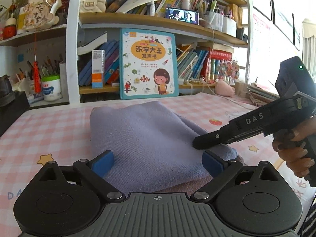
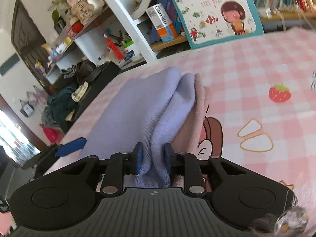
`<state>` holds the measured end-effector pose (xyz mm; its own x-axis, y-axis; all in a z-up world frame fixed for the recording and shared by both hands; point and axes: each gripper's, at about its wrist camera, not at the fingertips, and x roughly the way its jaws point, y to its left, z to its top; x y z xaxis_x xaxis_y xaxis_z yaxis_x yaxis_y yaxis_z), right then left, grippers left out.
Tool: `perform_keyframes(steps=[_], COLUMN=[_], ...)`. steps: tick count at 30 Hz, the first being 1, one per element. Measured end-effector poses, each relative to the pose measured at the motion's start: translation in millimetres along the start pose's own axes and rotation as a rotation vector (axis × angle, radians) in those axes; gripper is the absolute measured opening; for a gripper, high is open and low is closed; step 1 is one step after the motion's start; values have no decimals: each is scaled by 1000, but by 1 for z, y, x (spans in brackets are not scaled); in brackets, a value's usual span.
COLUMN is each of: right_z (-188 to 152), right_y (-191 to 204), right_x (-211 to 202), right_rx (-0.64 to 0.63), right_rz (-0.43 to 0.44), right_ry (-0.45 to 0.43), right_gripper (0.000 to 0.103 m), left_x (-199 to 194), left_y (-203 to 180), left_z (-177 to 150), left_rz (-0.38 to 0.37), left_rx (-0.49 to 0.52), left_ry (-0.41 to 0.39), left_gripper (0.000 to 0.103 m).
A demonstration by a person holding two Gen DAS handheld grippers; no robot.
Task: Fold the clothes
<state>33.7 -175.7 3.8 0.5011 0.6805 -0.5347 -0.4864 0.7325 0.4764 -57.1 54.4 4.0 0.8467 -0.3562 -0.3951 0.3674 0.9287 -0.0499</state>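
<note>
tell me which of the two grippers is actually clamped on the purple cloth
The right gripper: its blue-padded fingers pinch a bunched edge of the folded lavender knit cloth. The left gripper stands wide open, straddling the cloth without holding it.

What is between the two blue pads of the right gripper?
In the right wrist view, a bunched fold of the lilac cloth sits pinched between the right gripper's pads; nothing else is there.

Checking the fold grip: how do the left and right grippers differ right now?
The left gripper is open, its blue pads spread over the lavender cloth; the right gripper is shut on the cloth's edge. The left holds nothing; the right pinches folded layers. Both have black fingers and blue pads.
</note>
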Motion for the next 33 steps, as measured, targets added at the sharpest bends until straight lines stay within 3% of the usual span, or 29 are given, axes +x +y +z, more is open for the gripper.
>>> perform_keyframes(steps=[5,10,11,14,19,24,28,30,33], right_z=[1,1,-1,-4,-10,-7,5,9,11], right_y=[11,-3,-3,0,18,6,-17,-27,-35], right_x=[-21,-22,-20,-14,-14,-16,-28,-27,-21], right_rx=[-36,51,44,14,-97,-40,121,185,236], right_rz=[-41,-21,-19,-6,-80,-84,-52,-76,-30], right_ry=[-45,-45,-36,-20,-33,-14,-21,6,62], right_gripper=[38,37,36,14,13,35,73,77,77], left_x=[-11,-18,-18,-17,-16,-13,-4,6,21], left_y=[17,42,45,50,56,62,74,82,94], left_z=[5,12,11,8,5,4,7,8,6], left_rz=[-53,-75,-68,-34,-2,7,-26,-68,-125], left_rx=[-134,-288,-303,-312,-323,-327,-374,-418,-490], left_ry=[-28,-60,-58,-43,-25,-2,45,85,128], left_gripper=[98,99,99,99,99,99,99,99,99])
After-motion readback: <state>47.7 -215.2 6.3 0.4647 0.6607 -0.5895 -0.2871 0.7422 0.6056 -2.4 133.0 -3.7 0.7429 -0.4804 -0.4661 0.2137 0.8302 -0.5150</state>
